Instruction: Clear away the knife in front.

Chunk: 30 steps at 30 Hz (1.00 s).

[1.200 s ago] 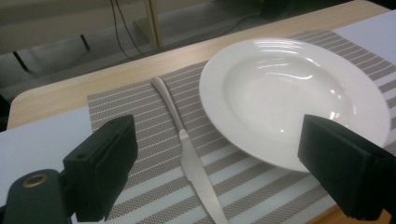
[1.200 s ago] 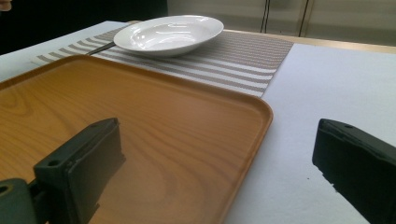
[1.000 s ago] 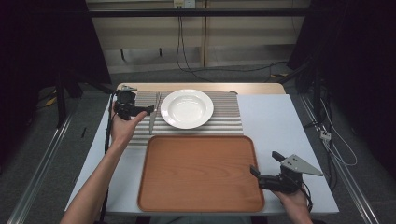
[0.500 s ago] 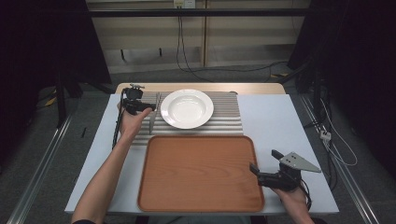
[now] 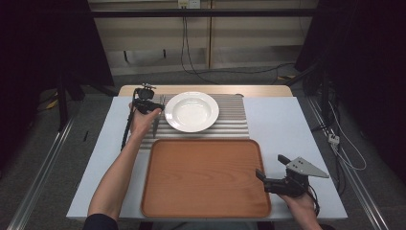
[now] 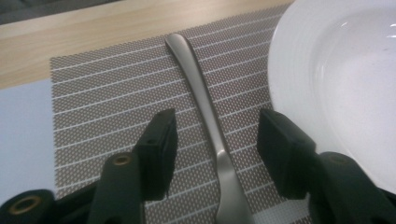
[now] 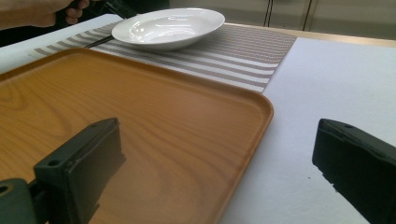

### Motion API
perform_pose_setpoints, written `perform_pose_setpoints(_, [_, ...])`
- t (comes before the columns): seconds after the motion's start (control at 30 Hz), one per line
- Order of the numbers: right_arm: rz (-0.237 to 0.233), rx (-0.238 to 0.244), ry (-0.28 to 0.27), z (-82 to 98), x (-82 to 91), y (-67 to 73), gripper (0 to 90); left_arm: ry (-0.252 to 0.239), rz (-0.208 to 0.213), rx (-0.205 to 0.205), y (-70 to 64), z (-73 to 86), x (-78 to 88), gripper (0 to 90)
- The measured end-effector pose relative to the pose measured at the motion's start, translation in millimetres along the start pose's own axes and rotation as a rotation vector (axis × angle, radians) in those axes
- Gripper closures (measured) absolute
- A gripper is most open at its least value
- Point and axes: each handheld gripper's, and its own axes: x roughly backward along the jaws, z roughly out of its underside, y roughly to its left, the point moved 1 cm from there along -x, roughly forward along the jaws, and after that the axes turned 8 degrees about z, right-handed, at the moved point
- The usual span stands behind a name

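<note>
A silver fork (image 5: 155,127) lies on the striped placemat (image 5: 230,120), just left of the white plate (image 5: 191,111). My left gripper (image 5: 152,107) is low over the mat and open. In the left gripper view its jaws stand on either side of the fork's handle (image 6: 210,109) without touching it, with the plate's rim (image 6: 345,84) at the right. My right gripper (image 5: 261,175) is open at the right edge of the wooden tray (image 5: 206,177). One of its jaws is over the tray (image 7: 140,116) and the other over the table; nothing is held.
The grey table top (image 5: 287,129) has bare room to the right of the placemat and tray. A wooden strip (image 5: 206,89) runs along the table's far edge. Cables hang behind the table and along the right side.
My left gripper has moved right and slightly farther away, onto the fork beside the plate. The right gripper has stayed almost still at the tray's edge.
</note>
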Motion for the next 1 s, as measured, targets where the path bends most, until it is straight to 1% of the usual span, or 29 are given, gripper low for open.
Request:
perform_pose_setpoints(0.03, [-0.001, 0.000, 0.000, 0.1, -0.2, 0.1, 1.4, 0.015, -0.010, -0.003, -0.6, -1.8, -3.7, 49.1])
perform_pose_setpoints(0.07, [-0.001, 0.000, 0.001, 0.2, -0.3, 0.2, 1.4, 0.010, -0.016, 0.001, -0.6, -2.9, -5.3, 50.8])
perform_pose_setpoints(0.1, [0.000, 0.001, 0.001, 0.2, -0.3, 0.0, 1.4, 0.010, -0.020, 0.008, 0.1, -3.9, -6.8, 53.9])
perform_pose_setpoints(0.13, [0.001, -0.001, 0.001, 0.3, -0.2, 0.0, 1.4, 0.008, -0.015, 0.026, 0.9, -4.4, -9.0, 55.5])
perform_pose_setpoints(0.17, [0.000, -0.001, 0.001, 0.4, 0.1, -0.1, 1.4, 0.027, -0.025, 0.026, 2.4, -4.7, -10.5, 55.6])
perform_pose_setpoints(0.2, [0.000, -0.002, 0.001, 0.5, 0.3, -0.2, 1.4, 0.022, -0.047, 0.039, 3.1, -4.7, -12.4, 55.7])
perform_pose_setpoints(0.23, [0.001, -0.002, 0.001, 0.7, 0.6, -0.4, 1.4, 0.030, -0.046, 0.041, 4.5, -5.0, -13.4, 56.5])
perform_pose_setpoints(0.27, [0.001, -0.003, 0.000, 0.8, 0.8, -0.6, 1.4, 0.037, -0.036, 0.043, 5.8, -5.5, -14.6, 57.7])
perform_pose_setpoints(0.33, [0.002, -0.005, 0.000, 1.0, 1.3, -1.0, 1.4, 0.051, -0.043, 0.039, 7.2, -6.2, -16.9, 59.1])
perform_pose_setpoints(0.4, [-0.001, -0.005, -0.001, 1.2, 1.5, -1.4, 1.4, 0.036, -0.030, 0.049, 9.3, -6.5, -18.3, 61.7])
perform_pose_setpoints(0.5, [-0.001, -0.008, 0.000, 1.3, 1.7, -1.8, 1.4, 0.030, -0.011, 0.066, 10.3, -6.7, -21.0, 63.4])
perform_pose_setpoints(0.53, [-0.001, -0.008, 0.000, 1.3, 1.7, -1.9, 1.4, 0.029, -0.007, 0.063, 9.3, -6.9, -22.5, 67.2])
perform_pose_setpoints(0.57, [0.000, -0.008, 0.001, 1.3, 1.6, -1.9, 1.4, 0.042, -0.015, 0.050, 8.6, -7.4, -23.0, 68.8])
perform_pose_setpoints(0.6, [-0.001, -0.008, 0.001, 1.3, 1.6, -2.0, 1.4, 0.046, -0.021, 0.049, 7.2, -8.0, -24.3, 69.3])
perform_pose_setpoints(0.67, [-0.001, -0.007, 0.002, 1.3, 1.3, -1.9, 1.4, 0.060, -0.020, 0.040, 5.2, -8.9, -26.0, 73.1])
perform_pose_setpoints(0.7, [-0.001, -0.007, 0.002, 1.3, 1.2, -1.9, 1.4, 0.073, -0.019, 0.043, 5.0, -9.3, -26.7, 74.2])
perform_pose_setpoints(0.73, [-0.002, -0.006, 0.002, 1.3, 1.1, -1.8, 1.4, 0.071, -0.012, 0.050, 4.7, -9.7, -27.0, 74.6])
perform_pose_setpoints(0.8, [0.000, -0.006, 0.002, 1.4, 1.2, -1.7, 1.4, 0.084, -0.016, 0.042, 4.1, -10.8, -27.0, 76.3])
perform_pose_setpoints(0.83, [0.001, -0.008, 0.002, 1.4, 1.3, -1.8, 1.4, 0.103, -0.016, 0.024, 4.3, -11.7, -26.4, 76.4])
perform_pose_setpoints(0.87, [0.002, -0.009, 0.003, 1.4, 1.4, -2.0, 1.4, 0.098, -0.019, 0.029, 3.3, -11.9, -27.1, 76.4])
perform_pose_setpoints(0.93, [0.005, -0.009, 0.002, 1.5, 1.8, -2.6, 1.4, 0.106, -0.015, 0.044, 3.5, -12.4, -26.7, 76.6])
perform_pose_setpoints(1.0, [0.007, -0.012, 0.002, 1.5, 2.0, -2.8, 1.4, 0.115, -0.009, 0.042, 4.3, -12.6, -26.0, 77.1])
